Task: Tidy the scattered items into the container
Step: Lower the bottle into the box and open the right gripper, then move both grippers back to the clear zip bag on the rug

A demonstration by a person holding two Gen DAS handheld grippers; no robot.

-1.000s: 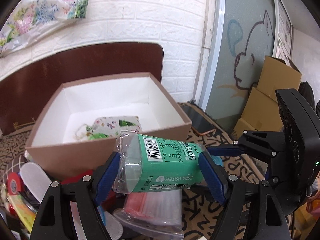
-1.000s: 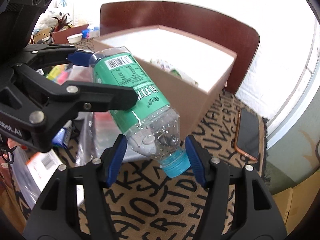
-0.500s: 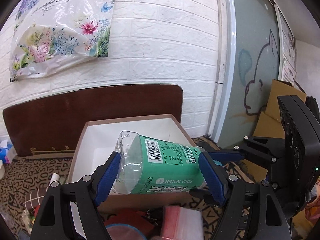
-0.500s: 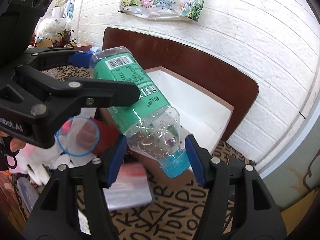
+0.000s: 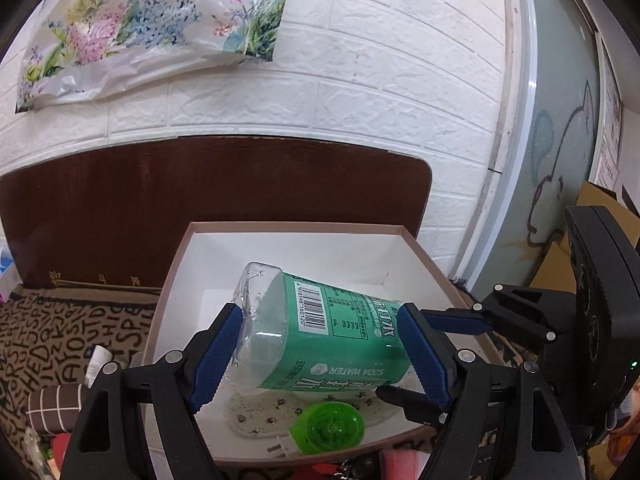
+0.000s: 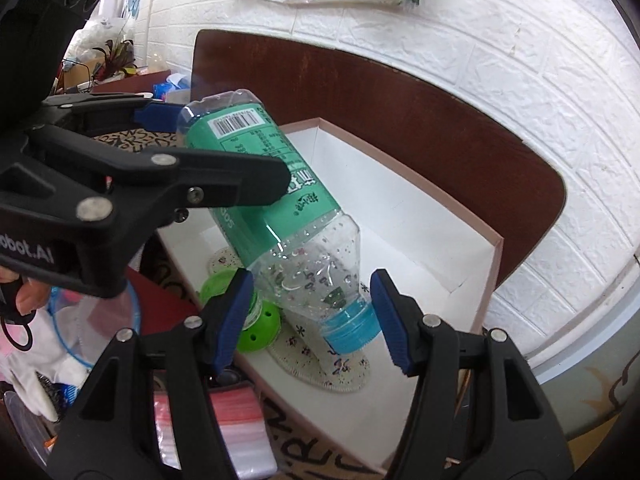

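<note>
Left gripper: blue pads clamp the base end and label of the soda water bottle, held on its side. Right gripper: pads close on the clear shoulder just above the blue cap. Both grip the one bottle — it hangs over the open box, clear of the rim. Directly below the jaws lie a green disc and a floral pad on the box floor. Beyond them the white floor is bare up to the far wall; behind that stands a dark wooden board.
</note>
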